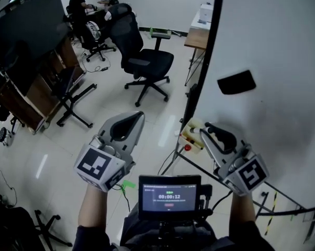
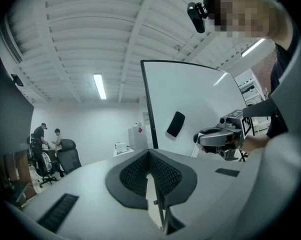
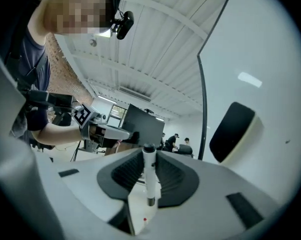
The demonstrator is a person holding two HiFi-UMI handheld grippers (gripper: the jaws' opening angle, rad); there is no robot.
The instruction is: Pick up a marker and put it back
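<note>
The marker (image 3: 148, 176), one white barrel with a dark cap, sits clamped between the pads of the right gripper (image 3: 149, 155), lying along the gap with its cap at the jaw tips. In the head view that gripper (image 1: 213, 130) hangs just beside a pale holder (image 1: 191, 136) with a red dot, at the lower left corner of the whiteboard (image 1: 272, 30). The right gripper view shows the same holder (image 3: 139, 213) under the marker's lower end; I cannot tell whether the two touch. The board's black edge runs steeply from the top of the head view down to the holder, and white surface lies open to its right. One black eraser (image 1: 236, 81) sticks to the board, well above the gripper. The left gripper (image 1: 138, 115) is held out over bare floor left of the board's edge, its jaws together with nothing in them (image 2: 150, 156). Between it and one black office chair (image 1: 142, 56) the floor is open. Beyond the chair, two people (image 1: 80, 3) stand at a far desk, and a large dark panel (image 1: 26, 25) closes the left side. A small display (image 1: 169, 196) on the person's chest reads 00:00:12. Each of the two grippers carries one cube with square black-and-white markers.
</note>
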